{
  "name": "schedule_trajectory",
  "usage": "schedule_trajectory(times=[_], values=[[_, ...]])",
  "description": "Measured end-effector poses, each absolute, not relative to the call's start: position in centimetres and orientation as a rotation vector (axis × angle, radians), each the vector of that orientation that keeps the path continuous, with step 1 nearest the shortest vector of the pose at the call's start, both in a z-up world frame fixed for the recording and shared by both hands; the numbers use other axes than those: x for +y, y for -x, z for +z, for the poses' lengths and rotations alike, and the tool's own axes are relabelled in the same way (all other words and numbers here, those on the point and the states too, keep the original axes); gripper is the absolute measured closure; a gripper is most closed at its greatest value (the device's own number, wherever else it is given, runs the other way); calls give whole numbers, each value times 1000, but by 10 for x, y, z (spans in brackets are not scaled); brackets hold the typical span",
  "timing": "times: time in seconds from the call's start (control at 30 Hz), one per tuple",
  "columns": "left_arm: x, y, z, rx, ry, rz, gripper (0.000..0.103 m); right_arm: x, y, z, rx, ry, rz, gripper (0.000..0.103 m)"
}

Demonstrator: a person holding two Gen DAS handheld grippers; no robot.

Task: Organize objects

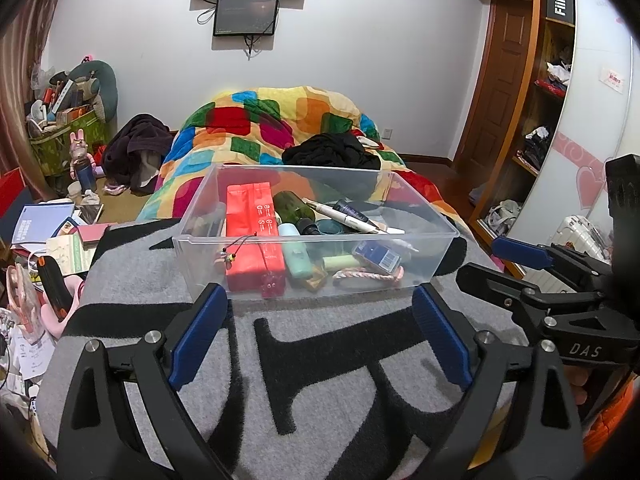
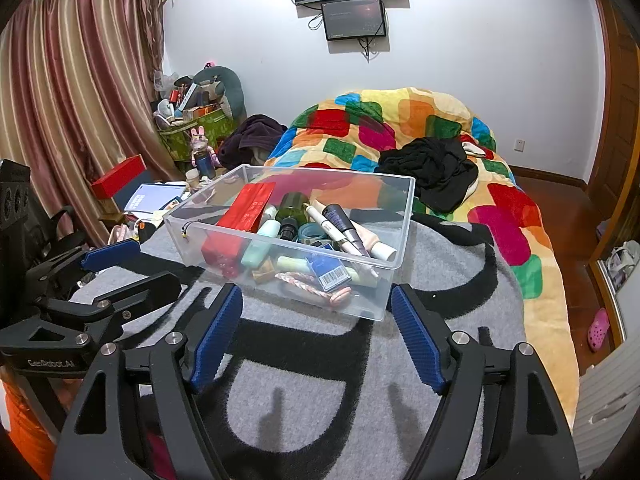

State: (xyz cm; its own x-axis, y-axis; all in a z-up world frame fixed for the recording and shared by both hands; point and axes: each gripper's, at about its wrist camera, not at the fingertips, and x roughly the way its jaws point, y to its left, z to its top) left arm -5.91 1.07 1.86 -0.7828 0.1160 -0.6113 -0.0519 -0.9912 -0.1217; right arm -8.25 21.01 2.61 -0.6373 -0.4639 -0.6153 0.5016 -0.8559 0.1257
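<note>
Two hand-held grippers hover side by side over a grey blanket (image 1: 320, 360) with bold black lettering, both angled down toward a clear plastic bin (image 1: 420, 276) just beyond their tips. The left gripper (image 1: 320, 336) has its blue pads spread wide with nothing between them; the right gripper (image 2: 318, 340) is likewise spread and empty, its pads framing the bin's near wall without touching it. Each tool shows at the edge of the other's view, which suggests the person holds them close together, ready to work as a pair.

The bin sits on the blanket at the foot of a bed and already holds the small items: a red box (image 1: 252, 236) along its left side, a dark green bottle (image 1: 296, 206), a mint tube (image 1: 296, 256), a white pen-like tube (image 2: 340, 232) lying diagonally on top, a blue barcoded packet (image 2: 332, 274) and a pink-and-white twisted cord (image 2: 304, 282) against the front wall. With nothing loose showing on the blanket, the gathering appears largely done; the spread pads likely signal either a pause or a readiness to grip the bin itself.

Behind lies a patchwork duvet (image 1: 280, 120) with dark clothes (image 1: 332, 152) heaped on it.
</note>
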Motion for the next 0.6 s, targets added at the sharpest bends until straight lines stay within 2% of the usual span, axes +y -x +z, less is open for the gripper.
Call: schedule_trajectory(times=[0.6], values=[[11,58,19,-168,1000,2874,8,209,81,26,74,-895,-2439,23]])
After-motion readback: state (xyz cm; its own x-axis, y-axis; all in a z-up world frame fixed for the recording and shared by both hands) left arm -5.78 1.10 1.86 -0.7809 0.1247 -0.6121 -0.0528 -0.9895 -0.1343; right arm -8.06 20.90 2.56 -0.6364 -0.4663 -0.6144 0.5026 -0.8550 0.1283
